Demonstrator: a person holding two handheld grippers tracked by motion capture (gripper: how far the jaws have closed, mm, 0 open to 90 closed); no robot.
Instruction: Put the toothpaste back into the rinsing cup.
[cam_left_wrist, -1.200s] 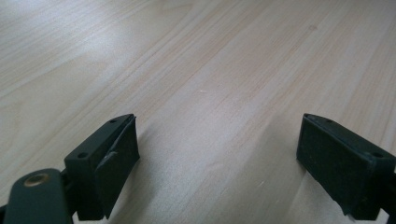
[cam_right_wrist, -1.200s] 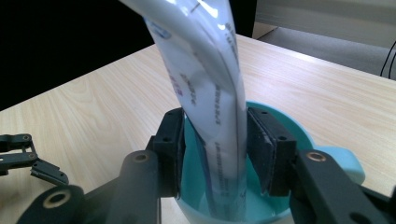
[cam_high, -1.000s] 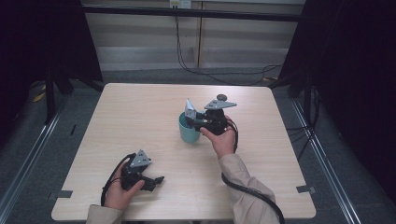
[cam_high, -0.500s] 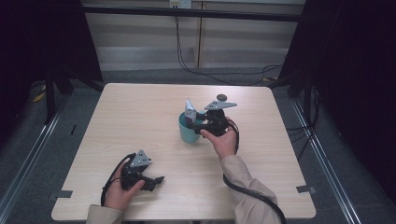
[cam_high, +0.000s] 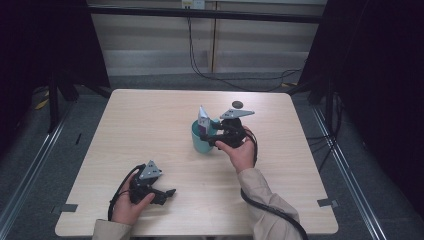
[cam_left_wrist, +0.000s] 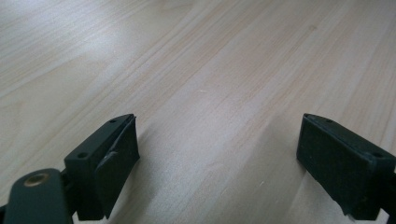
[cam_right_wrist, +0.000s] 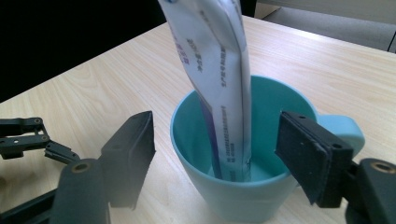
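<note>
A: The right gripper (cam_high: 212, 134) had just been opening; its jaws stood wide on either side of the teal cup (cam_high: 202, 141), pads clear of the wall, gripping nothing. What did you make of the tube?

B: The toothpaste tube (cam_right_wrist: 219, 88) stood inside the cup, its lower end on the cup's floor, leaning against the rim with its flat crimped end up. The cup sat near the middle of the table (cam_high: 150, 115), its handle toward the right hand (cam_high: 239, 151).

A: And the left gripper (cam_high: 165, 193)?

B: Resting near the front edge, well apart from the cup, jaws wide with bare wood between them.

A: How would that tube have handled?

B: Light and soft, I judged. The glossy skin looked slippery and would have dented under a hard squeeze. I would have pinched it across the flat faces, above the rim, where the jaws had room.

A: And the cup?

B: Stiff plastic by the look of it, light enough to tip or slide. The rim or the handle seemed the safest hold.
</note>
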